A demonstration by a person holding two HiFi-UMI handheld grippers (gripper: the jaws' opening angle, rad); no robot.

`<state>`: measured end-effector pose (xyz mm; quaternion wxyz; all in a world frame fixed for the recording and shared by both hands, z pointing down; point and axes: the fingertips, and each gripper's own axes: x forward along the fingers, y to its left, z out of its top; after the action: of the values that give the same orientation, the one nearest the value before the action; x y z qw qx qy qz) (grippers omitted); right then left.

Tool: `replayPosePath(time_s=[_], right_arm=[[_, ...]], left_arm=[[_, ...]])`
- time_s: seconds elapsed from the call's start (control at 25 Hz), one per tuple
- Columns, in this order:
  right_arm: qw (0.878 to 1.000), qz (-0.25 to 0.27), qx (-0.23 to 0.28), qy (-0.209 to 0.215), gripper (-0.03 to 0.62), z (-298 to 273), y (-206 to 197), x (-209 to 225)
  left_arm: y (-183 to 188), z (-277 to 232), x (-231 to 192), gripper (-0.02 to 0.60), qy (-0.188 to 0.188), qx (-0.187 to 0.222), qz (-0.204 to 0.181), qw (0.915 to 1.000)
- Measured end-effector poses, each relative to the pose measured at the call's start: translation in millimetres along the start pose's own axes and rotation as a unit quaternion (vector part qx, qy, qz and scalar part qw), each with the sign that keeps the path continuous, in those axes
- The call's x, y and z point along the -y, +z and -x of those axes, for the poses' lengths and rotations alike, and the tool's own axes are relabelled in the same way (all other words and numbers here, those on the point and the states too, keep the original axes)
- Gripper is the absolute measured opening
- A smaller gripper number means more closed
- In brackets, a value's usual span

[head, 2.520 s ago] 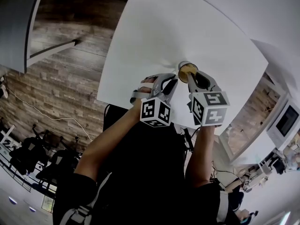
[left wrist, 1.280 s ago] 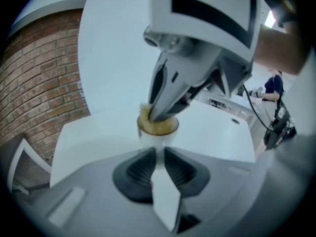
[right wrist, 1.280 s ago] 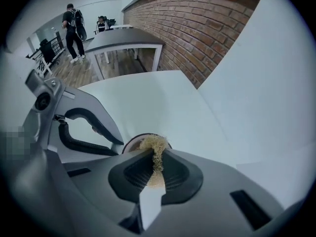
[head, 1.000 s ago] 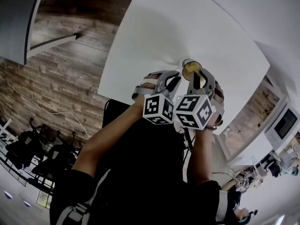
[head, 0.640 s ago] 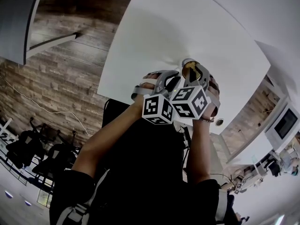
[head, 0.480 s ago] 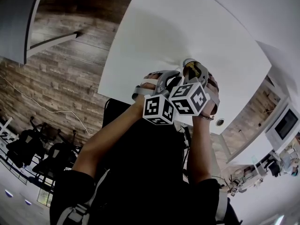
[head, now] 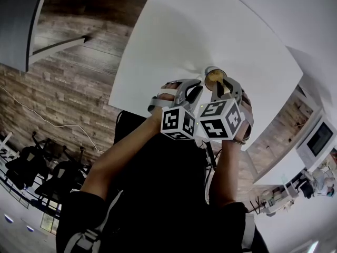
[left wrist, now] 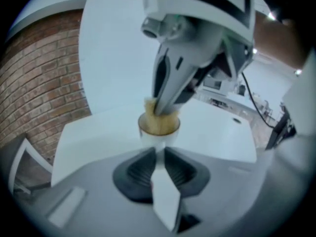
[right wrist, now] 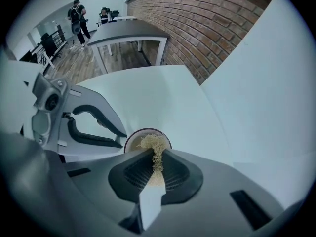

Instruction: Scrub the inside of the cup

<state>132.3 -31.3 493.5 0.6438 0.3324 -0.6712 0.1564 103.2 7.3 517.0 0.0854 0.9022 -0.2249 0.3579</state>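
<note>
A small white cup (head: 213, 78) stands on the white table (head: 184, 30), near its front edge. My left gripper (head: 192, 95) reaches it from the left, its jaws closed on the cup's near side (left wrist: 159, 141). My right gripper (head: 221, 88) points steeply down over the cup's mouth. It is shut on a yellowish fibrous scrubber (right wrist: 154, 144) whose tip sits inside the cup's rim (right wrist: 132, 138). In the left gripper view the right gripper (left wrist: 165, 110) dips the scrubber (left wrist: 149, 105) into the cup. The cup's bottom is hidden.
Beyond the table's left edge lies a wooden floor (head: 68, 88) with dark chairs (head: 31, 162) lower left. The right gripper view shows a brick wall (right wrist: 207, 23), a dark table (right wrist: 128, 33) and people (right wrist: 78, 14) standing far off.
The right gripper came over the cup's mouth from the right, then rocked left and back right within the last second. The left gripper and cup stayed put.
</note>
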Motion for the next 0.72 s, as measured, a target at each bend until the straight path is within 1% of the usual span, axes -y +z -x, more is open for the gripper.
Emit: replayPosePath(time_s=[0.2,0.48,0.6,0.72], right_arm=[[1.000,0.003,-0.005,0.018,0.029,15.3,-4.0,-0.6],[0.997,0.001,-0.032,0.066,0.029,-20.0,-4.7,-14.7],[0.996,0.010,-0.046,0.076,0.029,-35.0,-4.6,-18.8],[0.994,0.016,-0.054,0.089,0.029,-37.2,-4.3,-22.1]], left_arm=[[-0.8,-1.9,-0.8,0.058,-0.002,0.000,0.006,1.0000],[0.2,-0.7,-1.2,0.058,-0.004,0.000,0.014,0.9999],[1.9,-0.4,0.1,0.058,-0.004,0.001,0.014,0.9999],[2.1,0.2,0.8,0.058,-0.004,0.002,0.012,0.9999]])
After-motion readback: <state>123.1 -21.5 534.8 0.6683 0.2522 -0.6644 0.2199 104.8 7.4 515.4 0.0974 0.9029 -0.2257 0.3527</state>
